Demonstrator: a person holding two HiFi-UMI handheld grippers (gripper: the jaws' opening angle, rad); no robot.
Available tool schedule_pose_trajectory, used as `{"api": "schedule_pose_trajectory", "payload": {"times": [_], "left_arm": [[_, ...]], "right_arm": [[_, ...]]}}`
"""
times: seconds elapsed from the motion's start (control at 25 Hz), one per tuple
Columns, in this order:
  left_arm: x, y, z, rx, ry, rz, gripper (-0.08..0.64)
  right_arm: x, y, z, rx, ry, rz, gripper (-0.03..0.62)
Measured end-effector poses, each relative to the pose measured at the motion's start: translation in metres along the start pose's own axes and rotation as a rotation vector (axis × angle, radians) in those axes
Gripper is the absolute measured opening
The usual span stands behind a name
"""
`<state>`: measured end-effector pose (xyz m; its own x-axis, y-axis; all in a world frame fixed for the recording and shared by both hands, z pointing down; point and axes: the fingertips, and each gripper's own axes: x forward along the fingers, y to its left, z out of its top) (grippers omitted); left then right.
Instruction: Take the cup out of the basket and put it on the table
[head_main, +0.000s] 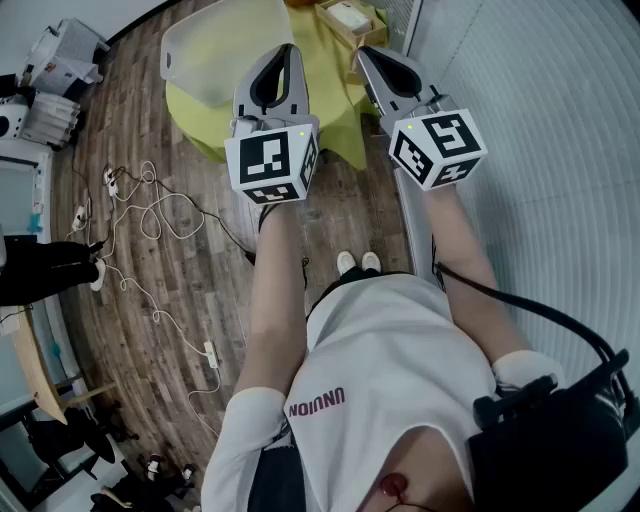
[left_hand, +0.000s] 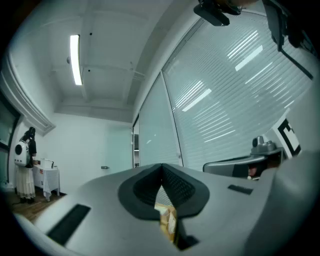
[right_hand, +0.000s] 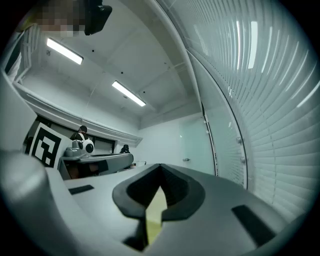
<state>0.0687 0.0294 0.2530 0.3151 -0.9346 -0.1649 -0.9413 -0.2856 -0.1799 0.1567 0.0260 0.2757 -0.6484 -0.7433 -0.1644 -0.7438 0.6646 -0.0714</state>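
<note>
The table (head_main: 335, 115) under its yellow cloth stands ahead of you on the wooden floor (head_main: 170, 290). On the table's left part sits the pale, translucent basket (head_main: 205, 50). Its walls are cloudy, so you cannot tell what lies inside, and no view shows where the cup is. Smaller, at the table's far edge, is an open cardboard box (head_main: 348, 17) with something pale in it. In the head view your left gripper (head_main: 288, 48) points forward with its tips just beside the basket's right edge, over the cloth and not touching the basket. Your right gripper (head_main: 364, 50) is held level with it, its tips just below the cardboard box and close to the blinds (head_main: 540, 100) on your right. In each gripper view the two jaws are pressed together at the tips and nothing is caught between them. Only a sliver shows through the slit below: cardboard brown in the left gripper view, yellow cloth in the right gripper view.
</note>
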Motion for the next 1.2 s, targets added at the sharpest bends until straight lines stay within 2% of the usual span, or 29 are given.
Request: {"api": "schedule_pose_trajectory", "payload": {"times": [0.16,1.04,1.2], "left_arm": [[-0.002,0.001,0.0,0.001,0.003,0.0,0.014],[-0.012,0.01,-0.002,-0.002,0.005,-0.011,0.014],[-0.013,0.015,-0.008,-0.004,0.01,-0.017,0.014]], "right_arm": [[0.0,0.004,0.002,-0.029,0.002,-0.004,0.018],[0.008,0.013,0.0,0.01,-0.016,-0.01,0.019],[0.015,0.021,-0.002,-0.014,-0.011,-0.004,0.019]]}}
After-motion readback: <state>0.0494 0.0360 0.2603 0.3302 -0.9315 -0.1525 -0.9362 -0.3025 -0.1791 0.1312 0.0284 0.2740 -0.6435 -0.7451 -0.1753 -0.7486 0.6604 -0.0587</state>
